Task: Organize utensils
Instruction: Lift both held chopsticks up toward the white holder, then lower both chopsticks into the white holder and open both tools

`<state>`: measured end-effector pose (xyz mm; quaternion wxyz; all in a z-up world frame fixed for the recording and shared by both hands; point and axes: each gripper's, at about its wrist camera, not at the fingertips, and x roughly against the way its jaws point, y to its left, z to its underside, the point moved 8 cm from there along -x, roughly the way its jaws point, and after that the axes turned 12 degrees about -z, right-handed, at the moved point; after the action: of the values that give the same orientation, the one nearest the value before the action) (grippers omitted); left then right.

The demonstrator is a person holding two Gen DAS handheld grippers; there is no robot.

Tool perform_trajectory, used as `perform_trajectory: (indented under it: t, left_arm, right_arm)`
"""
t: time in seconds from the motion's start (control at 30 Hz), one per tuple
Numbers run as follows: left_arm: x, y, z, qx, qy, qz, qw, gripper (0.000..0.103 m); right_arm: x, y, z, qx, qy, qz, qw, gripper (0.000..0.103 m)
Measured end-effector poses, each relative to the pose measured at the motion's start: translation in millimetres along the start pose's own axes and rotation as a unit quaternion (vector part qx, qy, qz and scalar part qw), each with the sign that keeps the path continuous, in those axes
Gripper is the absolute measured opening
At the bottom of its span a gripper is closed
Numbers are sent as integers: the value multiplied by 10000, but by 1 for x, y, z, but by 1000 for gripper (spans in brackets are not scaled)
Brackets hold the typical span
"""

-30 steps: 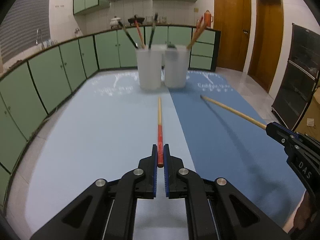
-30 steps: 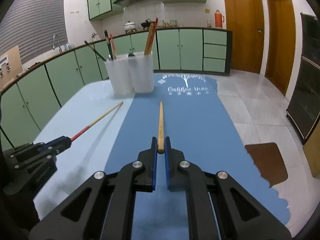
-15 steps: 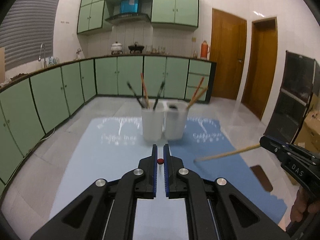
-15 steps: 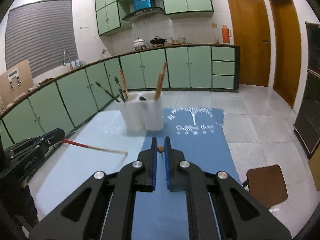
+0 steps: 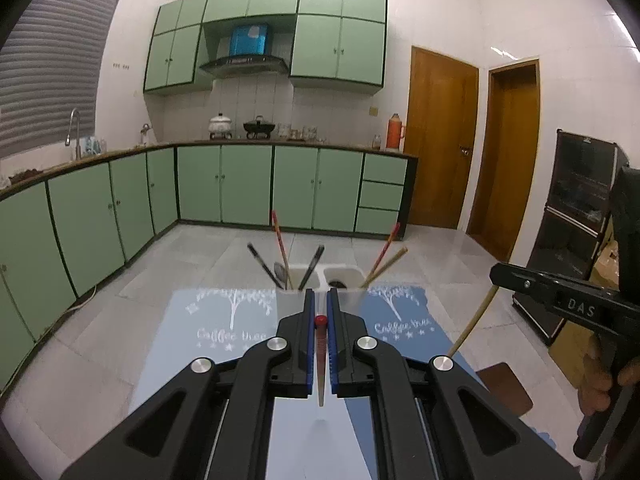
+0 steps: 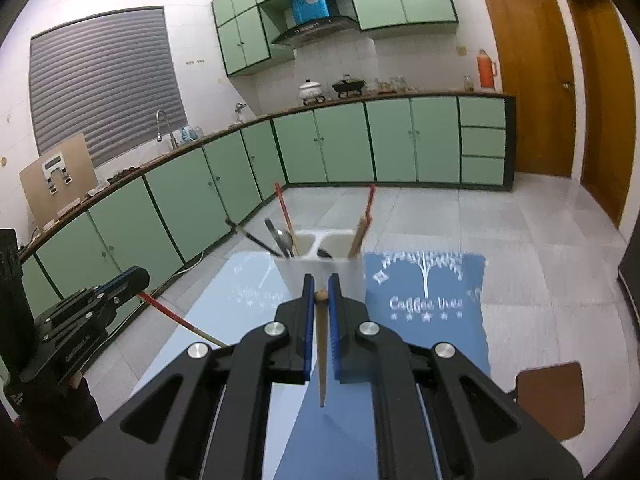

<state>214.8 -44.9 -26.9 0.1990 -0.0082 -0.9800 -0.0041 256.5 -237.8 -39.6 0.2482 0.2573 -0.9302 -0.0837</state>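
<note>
Above table [image 5: 168, 364], both grippers raised, each pinching one chopstick by thick end, tip hanging down: left gripper [image 5: 319, 344] clamped on red-ended chopstick [image 5: 320, 354], right gripper [image 6: 321, 334] clamped on plain wooden chopstick [image 6: 321, 344]. Twin white holders [image 6: 320, 256] stand just ahead at far table edge, other utensils inside. Step judged: carry to holders. Next move calls for aligning tips over correct cup, lowering, then releasing

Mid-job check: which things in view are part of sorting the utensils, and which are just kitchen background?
Job: left gripper holding red-ended chopstick; right gripper holding plain wooden chopstick; two white holder cups with utensils.

Background: blue mats, thermos, pots, brown stool.
</note>
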Motion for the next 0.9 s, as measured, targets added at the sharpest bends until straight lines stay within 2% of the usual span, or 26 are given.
perform_trajectory:
  t: [0.23, 0.37, 0.53, 0.7, 0.9]
  left_arm:
    - [10, 11, -51, 2, -571, -53, 9984, 5]
    - [14, 18, -89, 54, -991, -129, 9950, 5]
    - [6, 16, -123, 85, -1315, -161, 9911, 5]
    - [-25, 10, -138, 62, -1246, -74, 9922, 5]
    - [-75, 4, -131, 41, -910, 27, 9958, 5]
  right_arm:
    - [0, 11, -45, 237, -226, -159, 9993, 6]
    - [-1, 18, -78, 373, -469, -198, 9980, 6]
    - [-4, 22, -118, 524, -826, -174, 9950, 6]
    - [-18, 17, -152, 652, -1113, -34, 9916, 6]
    - [-58, -14, -164, 585, -1150, 191, 9915, 6]
